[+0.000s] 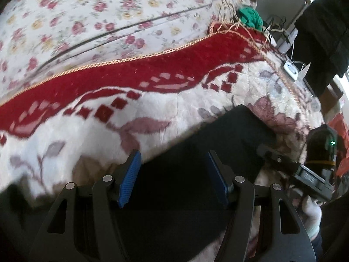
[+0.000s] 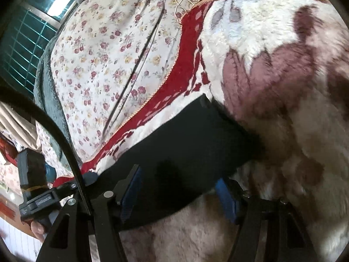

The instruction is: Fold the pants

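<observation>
Work surface was a plush blanket (image 1: 165,109): deep-pile fleece, cream ground, mauve and grey flower and leaf print, wide dark-red border with a checker motif, edged in twisted gold cord (image 1: 122,60) that frayed into loose strands at the corner. Beyond it lay a thin floral sheet (image 1: 87,17), off-white with small red and yellow roses, flat weave, a few long creases. Green fabric lump (image 1: 249,17) sat past the blanket corner. Room side: dark hanging cloth, cables and a small white box at the far right of the left view; teal tiled wall (image 2: 26,50) and a grey fleecy cover (image 2: 47,83) at the left of the right view.

Pants (image 1: 218,148) were black, matte, smooth, folded into a flat rectangular panel with straight edges and one square corner pointing away, lying on the cream part of the blanket just inside the red border.

Left gripper (image 1: 172,174): jaws wide apart, blue ribbed pads (image 1: 129,179) over the near end of the pants, nothing clamped. Contact with the cloth not resolvable.

Right gripper (image 2: 176,194): jaws also wide apart, straddling the near edge of the pants (image 2: 187,144); the right pad partly hidden by the fabric edge. No grip visible.

Slight motion blur in both views.
</observation>
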Available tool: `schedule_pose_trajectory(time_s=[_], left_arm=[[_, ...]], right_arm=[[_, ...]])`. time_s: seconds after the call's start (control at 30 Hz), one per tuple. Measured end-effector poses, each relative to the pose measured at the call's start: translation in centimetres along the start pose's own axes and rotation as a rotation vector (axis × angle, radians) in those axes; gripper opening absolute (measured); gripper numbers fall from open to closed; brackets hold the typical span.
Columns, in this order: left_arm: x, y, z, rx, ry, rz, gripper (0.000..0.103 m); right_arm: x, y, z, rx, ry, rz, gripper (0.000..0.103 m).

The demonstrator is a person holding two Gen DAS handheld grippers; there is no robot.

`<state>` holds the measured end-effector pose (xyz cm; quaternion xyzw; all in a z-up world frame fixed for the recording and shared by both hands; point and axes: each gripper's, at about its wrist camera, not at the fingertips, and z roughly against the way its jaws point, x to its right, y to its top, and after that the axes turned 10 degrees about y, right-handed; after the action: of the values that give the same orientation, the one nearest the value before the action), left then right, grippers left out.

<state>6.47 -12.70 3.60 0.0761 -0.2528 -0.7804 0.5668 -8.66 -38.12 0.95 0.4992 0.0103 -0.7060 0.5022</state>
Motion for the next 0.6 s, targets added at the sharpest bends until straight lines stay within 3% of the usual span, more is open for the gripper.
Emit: schedule_pose_trajectory(time_s=[0.2,0.43,0.5,0.57,0.6], left_arm=[[1.0,2.2,-2.9,-0.072,-0.060,-0.057,0.062],[4.0,2.8,-5.3,-0.132,-0.096,-0.219,0.062],[4.4,2.8,-5.6,-0.140,-0.107,-0.263,0.068],[4.4,2.8,-5.7,-0.151,-0.125,-0.301,0.068],[4.5,2.7,-5.7,-0.157,-0.127,-0.319,0.067]], right_arm=[[0.4,0.1,-0.2,0.025,0.042,0.010,0.063],[1.3,0.3,-0.1,0.048,0.099,-0.017,0.064],[1.4,0.3,-0.1,0.056,0.116,-0.020,0.063],[1.7,0.3,-0.2,0.052,0.132,-0.027,0.057],[2.2,0.4,-0.3,0.052,0.132,-0.052,0.043]])
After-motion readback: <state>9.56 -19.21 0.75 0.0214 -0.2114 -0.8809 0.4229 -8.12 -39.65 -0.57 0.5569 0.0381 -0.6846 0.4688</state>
